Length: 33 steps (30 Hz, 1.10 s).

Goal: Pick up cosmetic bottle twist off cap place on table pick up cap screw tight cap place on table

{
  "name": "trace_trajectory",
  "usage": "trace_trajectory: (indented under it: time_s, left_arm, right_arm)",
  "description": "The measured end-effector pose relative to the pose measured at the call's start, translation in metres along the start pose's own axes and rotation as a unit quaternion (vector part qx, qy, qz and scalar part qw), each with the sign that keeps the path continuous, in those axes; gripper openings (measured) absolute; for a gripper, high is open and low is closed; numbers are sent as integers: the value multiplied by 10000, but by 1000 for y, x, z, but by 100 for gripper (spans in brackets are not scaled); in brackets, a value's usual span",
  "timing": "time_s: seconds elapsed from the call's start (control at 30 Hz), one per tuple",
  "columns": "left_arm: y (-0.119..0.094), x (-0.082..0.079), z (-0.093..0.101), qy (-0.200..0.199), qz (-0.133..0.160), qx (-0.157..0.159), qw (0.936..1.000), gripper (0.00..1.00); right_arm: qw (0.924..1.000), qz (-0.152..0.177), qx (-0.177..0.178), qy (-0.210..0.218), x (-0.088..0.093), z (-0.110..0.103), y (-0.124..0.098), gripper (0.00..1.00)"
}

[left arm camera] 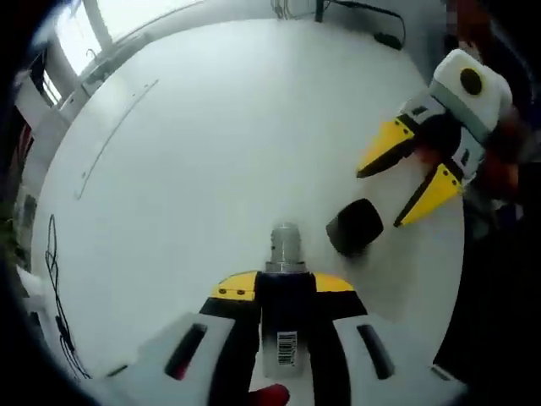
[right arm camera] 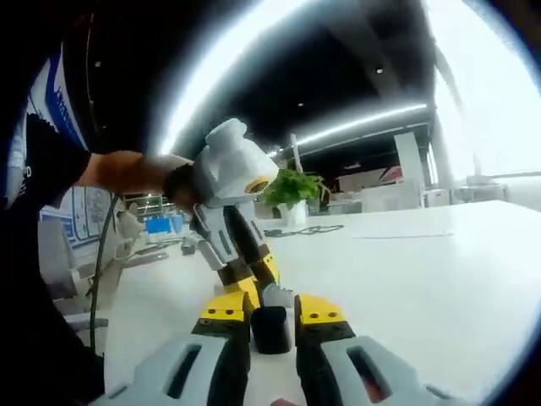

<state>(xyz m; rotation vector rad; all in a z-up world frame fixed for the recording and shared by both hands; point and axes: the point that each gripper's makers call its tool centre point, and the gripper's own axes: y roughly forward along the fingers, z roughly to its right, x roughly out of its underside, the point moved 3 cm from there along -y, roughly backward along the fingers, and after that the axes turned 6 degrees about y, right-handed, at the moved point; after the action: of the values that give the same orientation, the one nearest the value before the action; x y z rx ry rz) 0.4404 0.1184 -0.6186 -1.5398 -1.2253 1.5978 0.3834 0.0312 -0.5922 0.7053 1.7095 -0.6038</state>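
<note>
In your left gripper view, the bottle point(left arm camera: 286, 292) stands between your left gripper's point(left arm camera: 286, 292) jaws at six o'clock. The cap point(left arm camera: 355, 226) sits on the counter point(left arm camera: 211, 152) near its two o'clock side. Your right gripper point(left arm camera: 406, 182) hovers at the cap's two o'clock, jaws apart.

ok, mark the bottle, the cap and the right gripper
bottle point(left arm camera: 285, 245): left gripper view, bare threaded neck.
cap point(left arm camera: 355, 227): left gripper view, black side wall.
right gripper point(left arm camera: 387, 196): left gripper view, midway between yellow tips.
</note>
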Motion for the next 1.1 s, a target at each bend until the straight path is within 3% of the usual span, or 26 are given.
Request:
trace_trajectory:
  time_s: [0.2,0.23,0.27,0.33,0.37,0.67,0.73,0.9,1.0,1.03,1.1]
  left_arm:
    - [-11,-2,0,-8,477,-129,9988,11]
    - [-13,-6,-2,48,738,-201,9971,11]
    - [-16,-3,-2,-95,749,-236,9969,11]
    - [-22,-6,-3,-60,1153,-327,9928,11]
    - [-25,-3,-5,-234,1197,-403,9917,11]
    - [-48,0,-10,-403,2259,-703,9708,11]
    - [-52,0,-10,-439,2467,-735,9653,11]
    - [-62,-3,-15,-683,3189,-882,9412,11]
    - [-67,-3,-15,-613,3543,-1010,9276,11]
    - [-70,-4,-16,-565,3723,-1088,9200,11]
    - [-71,-3,-16,-620,3884,-1089,9129,11]
  right_arm:
    - [10000,25,11,46,0,0,0,15]
    - [10000,24,12,48,0,0,0,15]
    - [10000,23,11,48,0,0,0,15]
    - [10000,26,12,37,0,0,0,14]
    - [10000,24,14,33,0,0,0,14]
    - [10000,34,36,8,1,0,1,14]
    - [10000,36,42,4,1,1,1,14]
    - [10000,64,65,-18,0,1,1,14]
    - [9999,70,68,-49,0,2,2,14]
    - [9999,71,73,-56,0,2,2,14]
    - [9999,81,84,-55,0,2,2,14]
